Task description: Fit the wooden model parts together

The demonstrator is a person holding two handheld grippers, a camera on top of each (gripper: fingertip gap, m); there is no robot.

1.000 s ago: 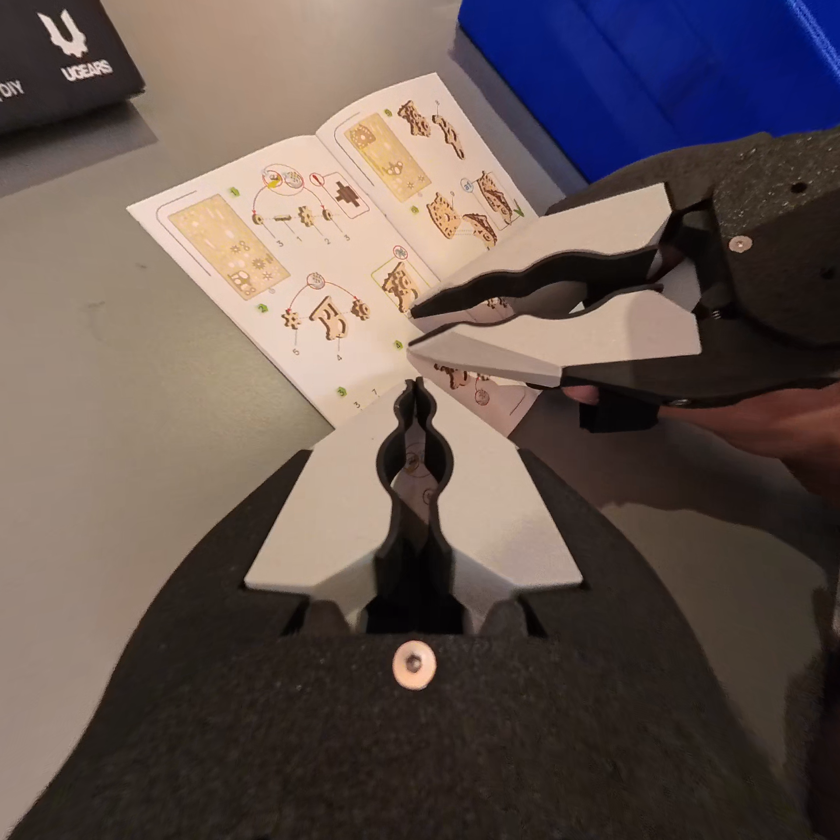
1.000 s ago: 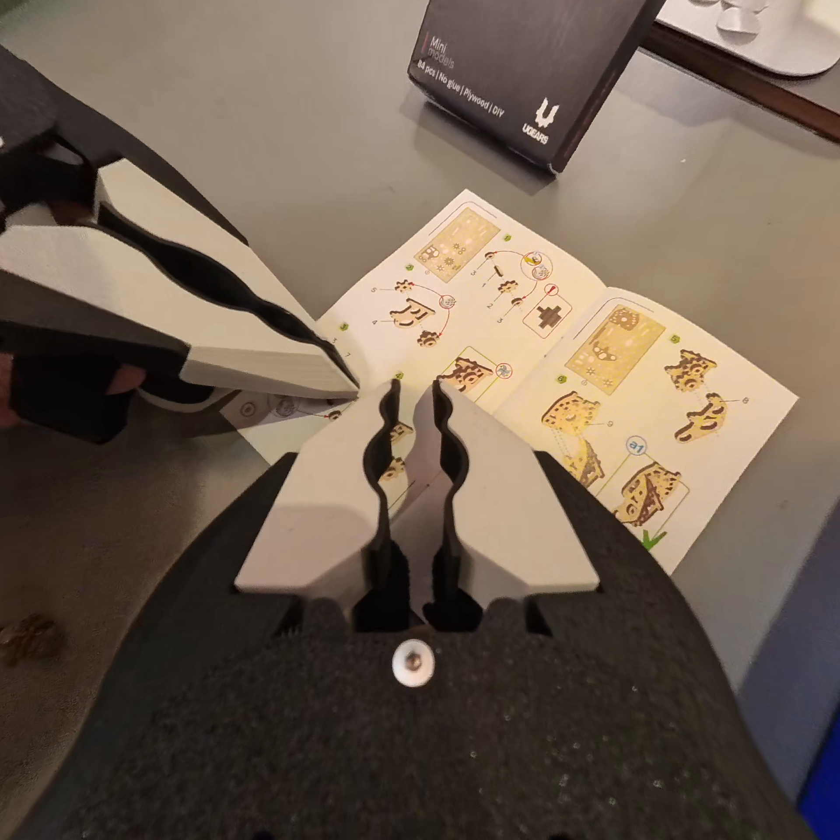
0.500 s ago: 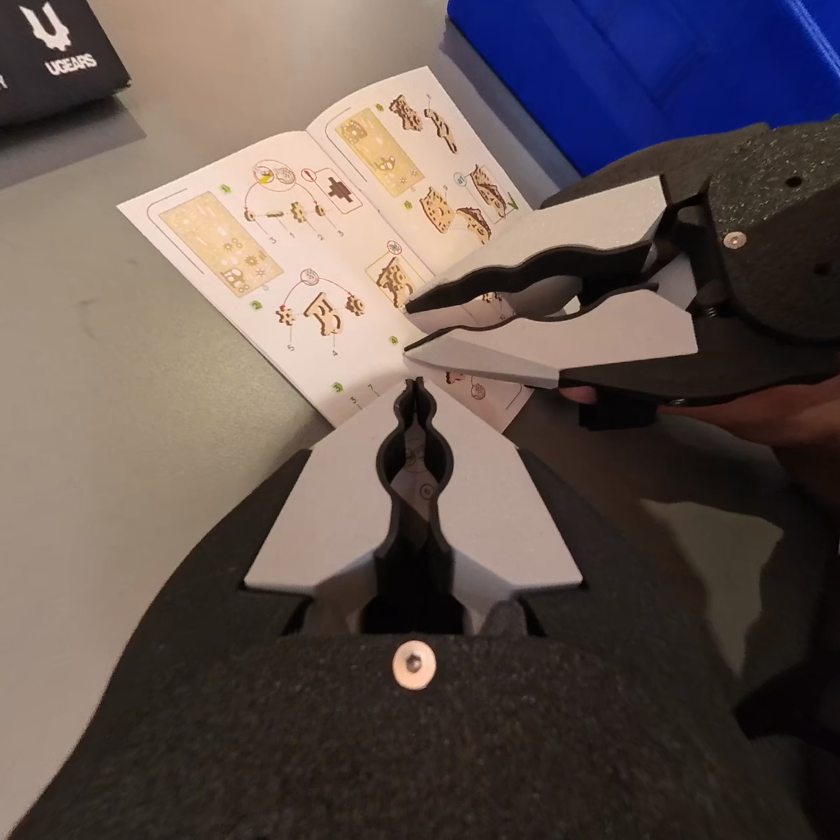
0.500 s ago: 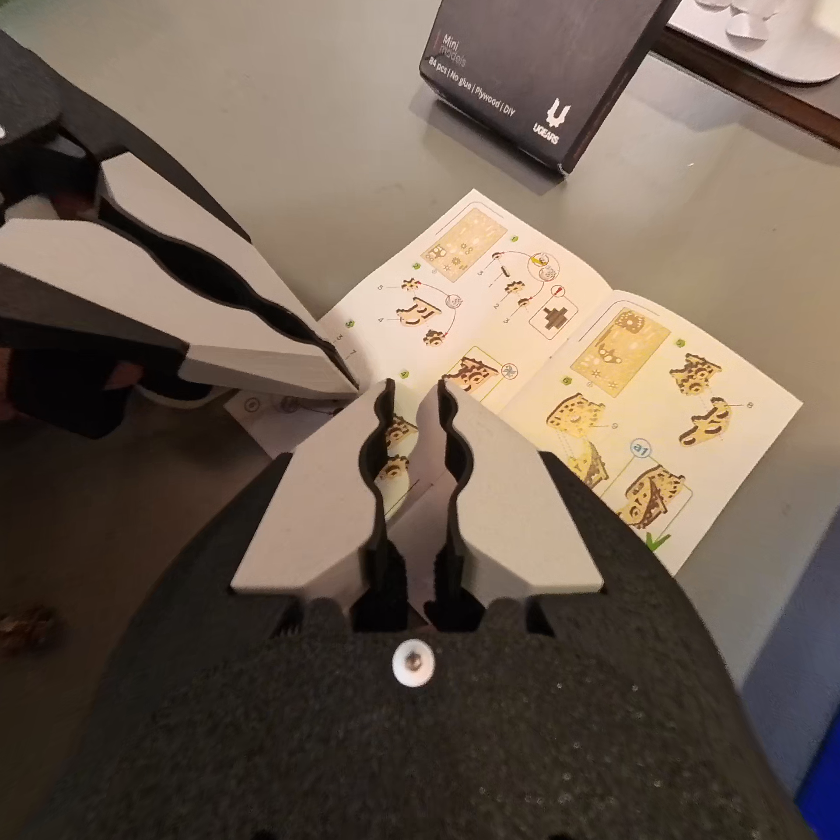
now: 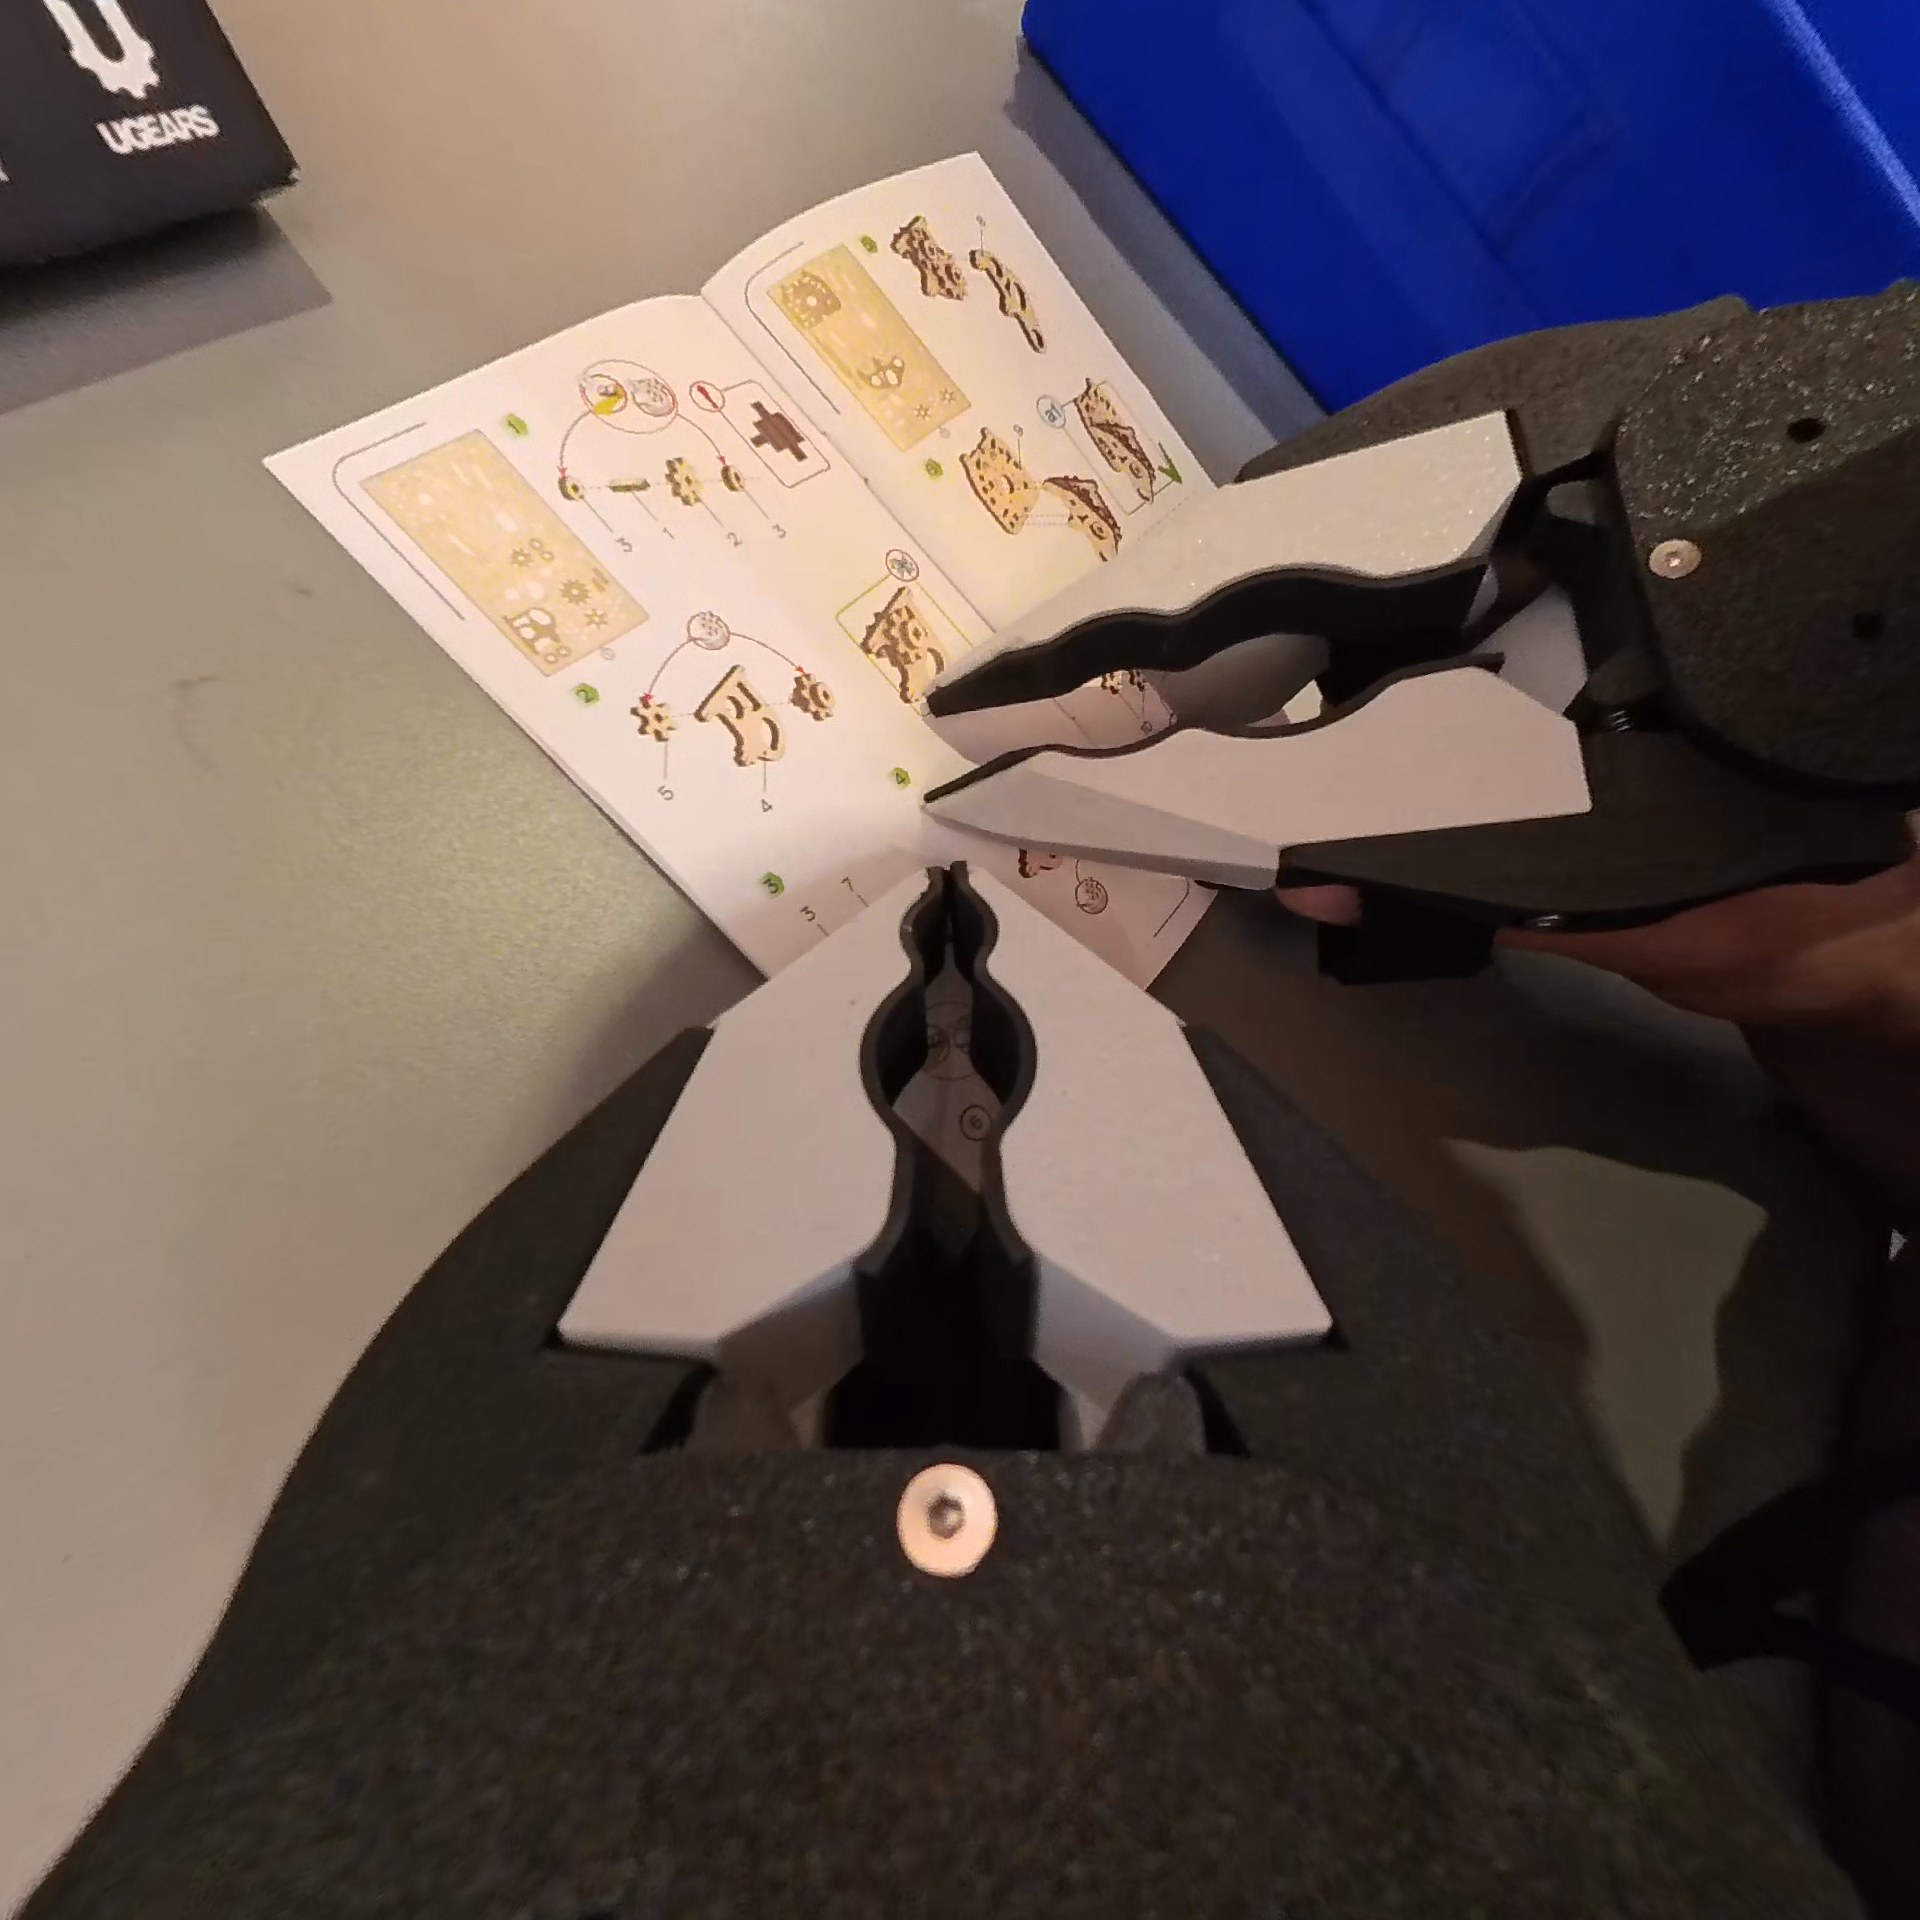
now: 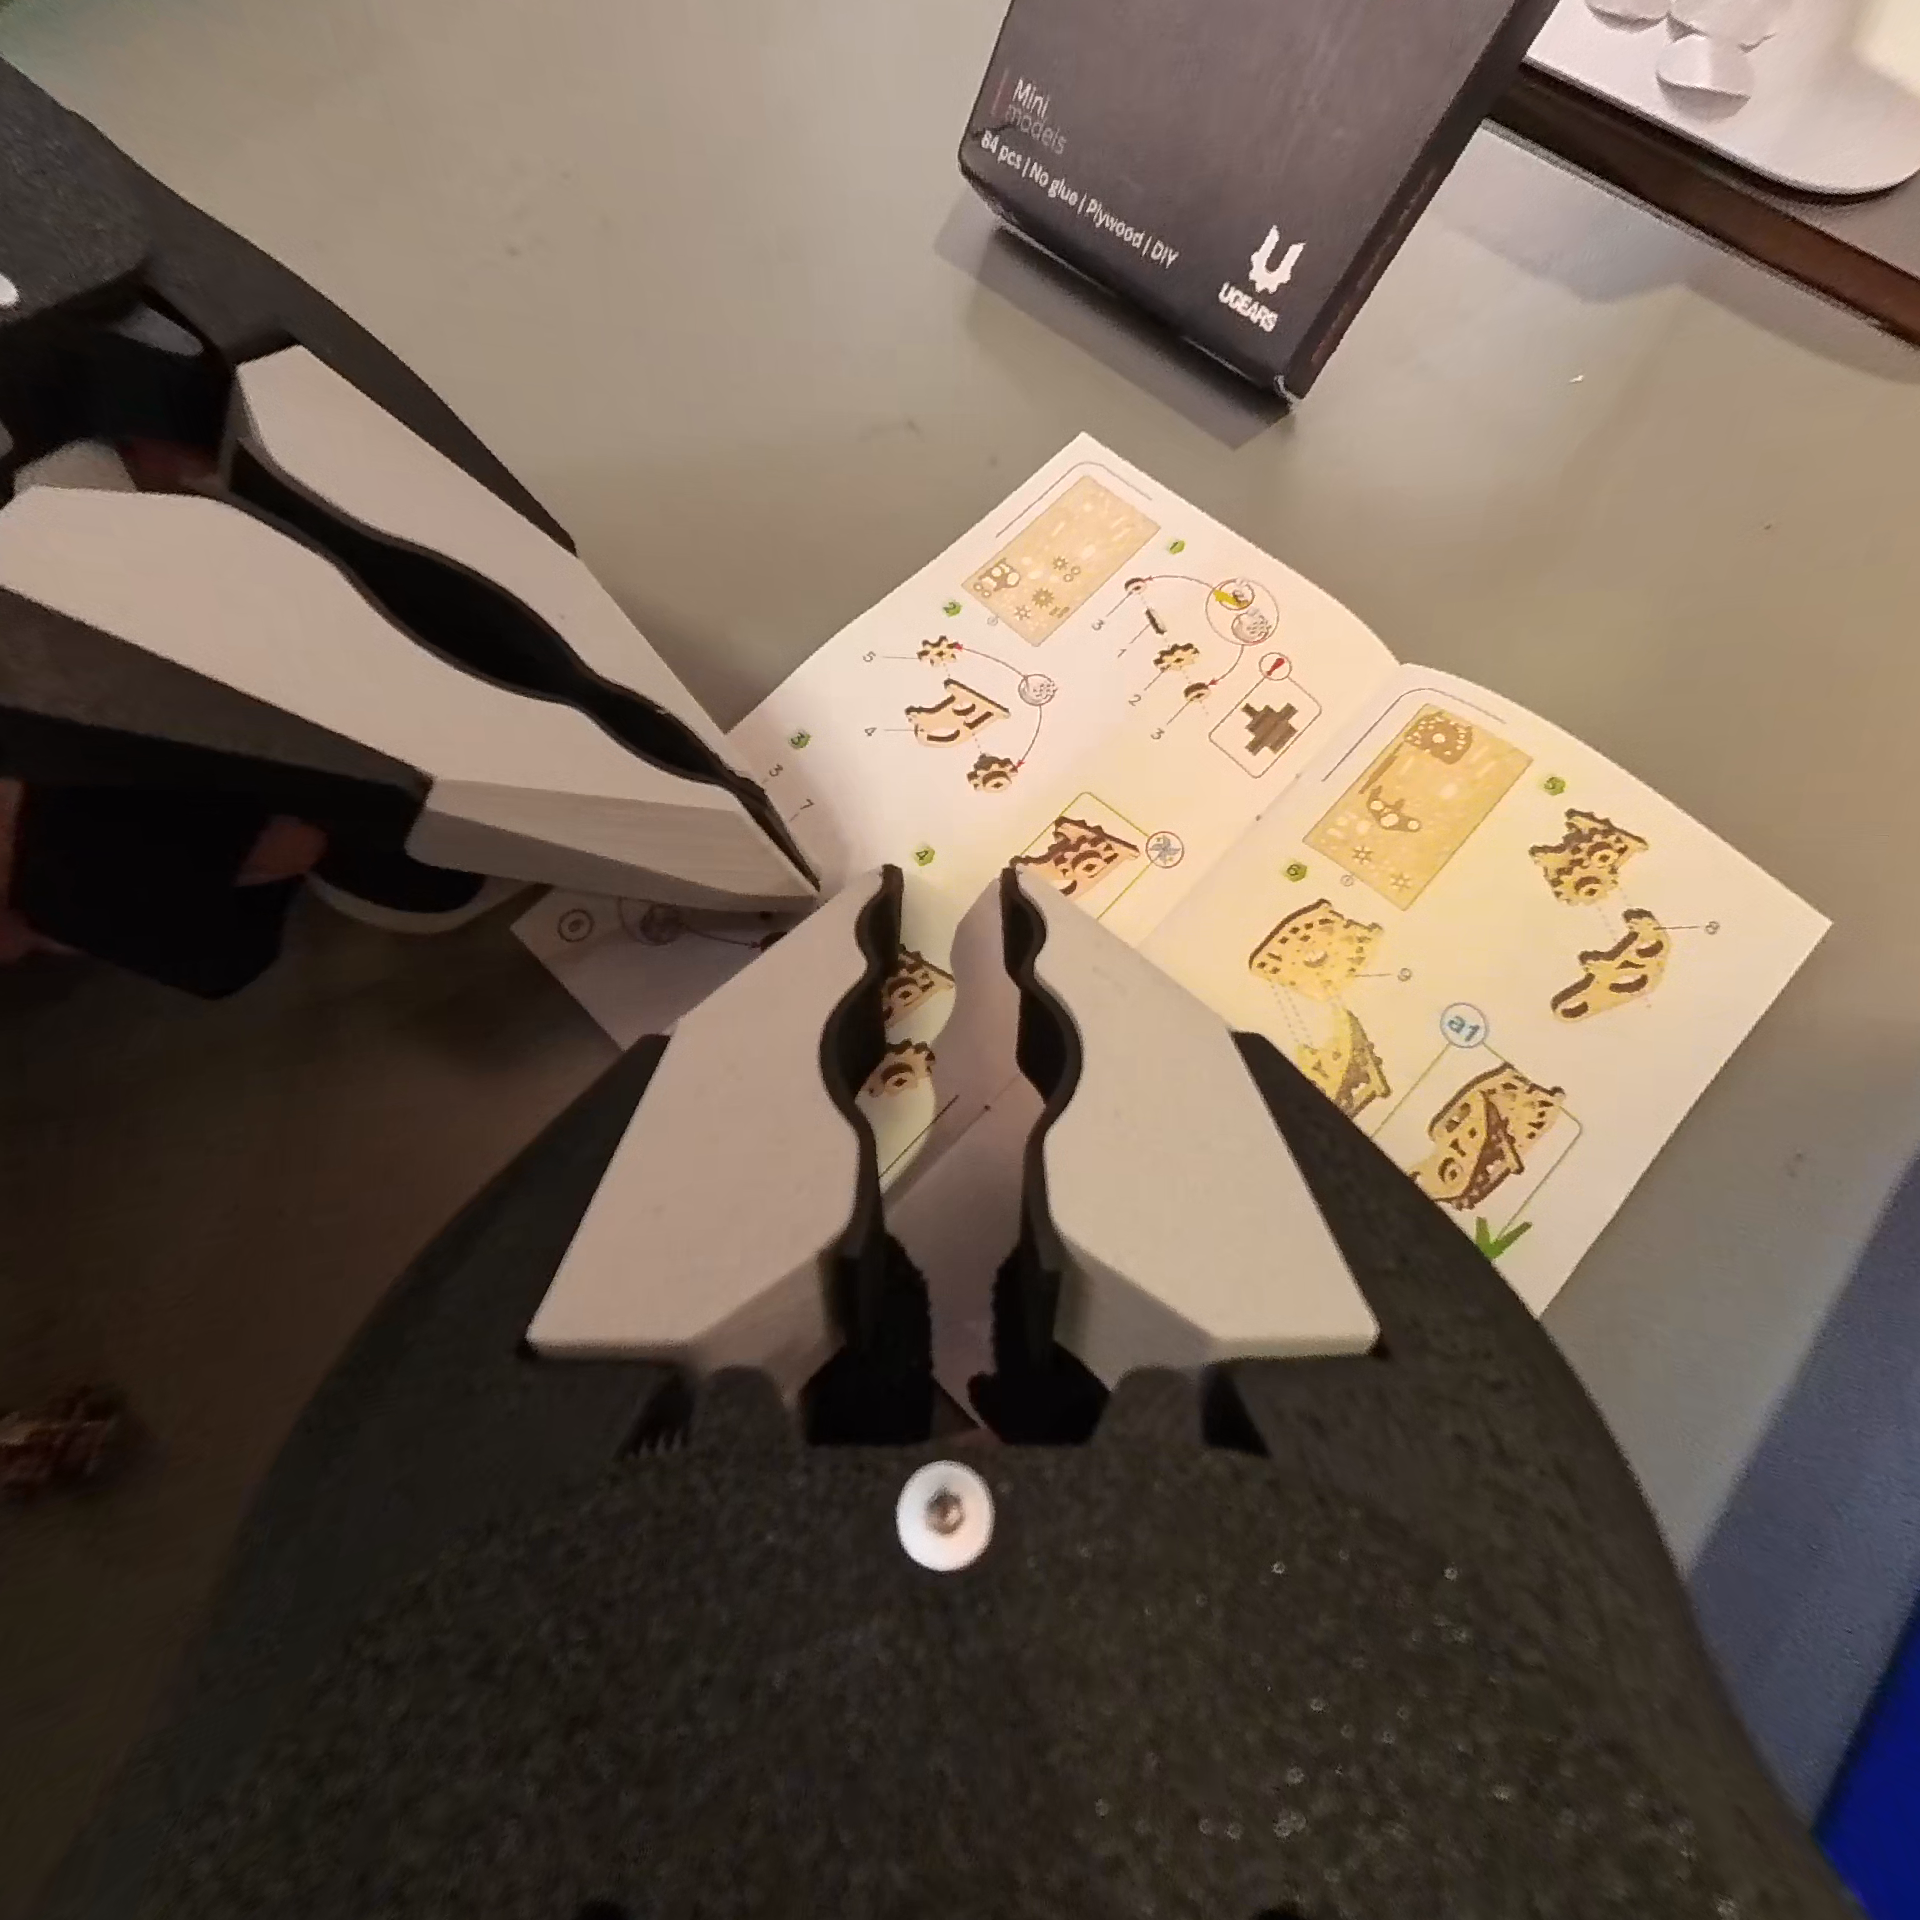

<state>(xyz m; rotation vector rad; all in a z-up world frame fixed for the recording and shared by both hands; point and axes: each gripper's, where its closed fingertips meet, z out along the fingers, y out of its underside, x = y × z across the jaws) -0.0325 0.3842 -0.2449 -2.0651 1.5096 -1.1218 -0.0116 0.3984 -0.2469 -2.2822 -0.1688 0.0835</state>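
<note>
Both tongs over the open instruction booklet (image 6: 1226,831)

My left tongs (image 5: 948,878) are closed, empty; my right tongs (image 6: 945,883) slightly open, empty. A small wooden part (image 6: 62,1439) lies on the grey table (image 6: 644,312), well left of the booklet

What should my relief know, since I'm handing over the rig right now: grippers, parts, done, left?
Left gripper: jaws shut, nothing seen between them, tips at the near edge of the open instruction booklet.
Right gripper: jaws slightly open, empty, over the booklet.
Parts: one small brown wooden piece, blurred, lies on the table; black box beyond the booklet.
Done: nothing joined in view.
Left: pick up parts, fit them together.
</note>
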